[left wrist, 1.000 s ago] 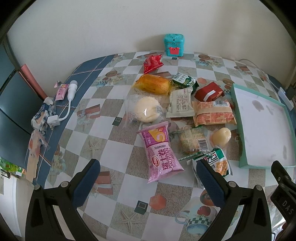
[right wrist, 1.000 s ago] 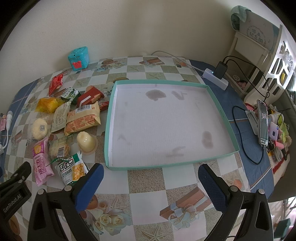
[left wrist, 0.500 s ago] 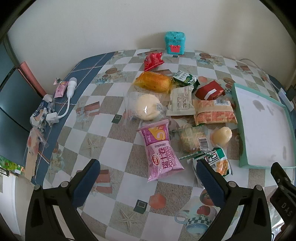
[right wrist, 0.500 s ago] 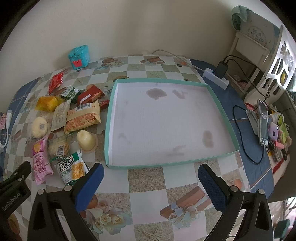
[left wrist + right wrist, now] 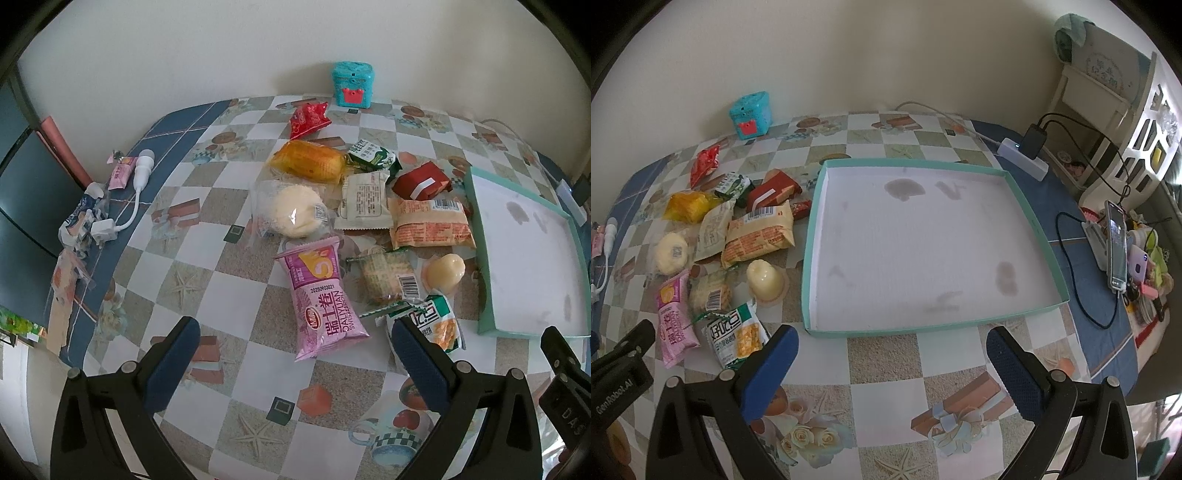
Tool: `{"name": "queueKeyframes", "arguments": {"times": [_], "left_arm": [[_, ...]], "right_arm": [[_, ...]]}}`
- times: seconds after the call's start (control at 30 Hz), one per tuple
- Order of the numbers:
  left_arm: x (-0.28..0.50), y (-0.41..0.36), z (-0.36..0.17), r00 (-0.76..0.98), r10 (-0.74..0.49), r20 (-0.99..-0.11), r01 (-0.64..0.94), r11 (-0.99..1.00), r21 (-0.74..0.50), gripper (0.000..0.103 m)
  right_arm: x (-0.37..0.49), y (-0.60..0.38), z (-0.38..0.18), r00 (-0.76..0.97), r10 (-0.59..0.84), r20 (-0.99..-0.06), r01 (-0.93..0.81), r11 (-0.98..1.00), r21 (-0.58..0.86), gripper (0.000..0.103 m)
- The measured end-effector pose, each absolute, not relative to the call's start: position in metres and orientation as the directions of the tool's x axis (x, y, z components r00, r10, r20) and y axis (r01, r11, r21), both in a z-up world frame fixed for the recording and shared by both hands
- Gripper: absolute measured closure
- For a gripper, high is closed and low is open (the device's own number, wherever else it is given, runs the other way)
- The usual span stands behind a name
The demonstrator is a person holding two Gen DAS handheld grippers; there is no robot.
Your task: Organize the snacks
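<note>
Snacks lie in a loose heap on the checkered desk [image 5: 236,295], just beside the 9 o'clock wall of the teal tray [image 5: 809,258], which holds nothing yet, so organizing looks barely begun. Both tools hover above the desk with jaws spread wide and empty: the left tool [image 5: 295,354] faces the heap, the right tool [image 5: 892,363] faces the tray. The nearest piece is the pink Swiss roll packet [image 5: 321,299], lying at 12 o'clock from the left tool and apart from it, its long axis running roughly 12 to 6 with a slight lean, so the spread jaws would close across its narrow width. The green corn snack bag [image 5: 436,325] sits by the left tool's right finger [image 5: 417,362] at about 1 o'clock. The left hand seems the nearer one for a first pick; the tray lies toward 3 o'clock from the heap
</note>
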State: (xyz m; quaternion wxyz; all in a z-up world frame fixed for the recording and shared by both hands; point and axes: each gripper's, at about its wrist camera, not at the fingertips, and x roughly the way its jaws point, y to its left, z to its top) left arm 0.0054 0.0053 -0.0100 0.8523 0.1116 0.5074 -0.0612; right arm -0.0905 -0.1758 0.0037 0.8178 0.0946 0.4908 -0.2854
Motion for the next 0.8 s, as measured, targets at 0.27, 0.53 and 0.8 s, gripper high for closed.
{"name": "queueKeyframes", "arguments": {"times": [0.27,0.53,0.8], "left_arm": [[0.0068,0.0086,-0.0091,0.473,-0.005,-0.881,0.210,0.972,0.107,0.000],[0.0081,0.0129,-0.0089,0.467,-0.016,-0.884,0.204,0.975,0.090,0.000],[0.0081,0.0133,-0.0092,0.467,-0.016,-0.884,0.203,0.975,0.089,0.000]], "right_arm": [[-0.0903,-0.1749,0.0039,0.351,-0.376,-0.858,0.557,0.820,-0.132,0.000],[-0.0883,-0.1754,0.0016,0.345,-0.378,-0.859,0.558,0.819,-0.136,0.000],[-0.0876,-0.1755,0.0016,0.342,-0.381,-0.859,0.559,0.818,-0.140,0.000]]}}
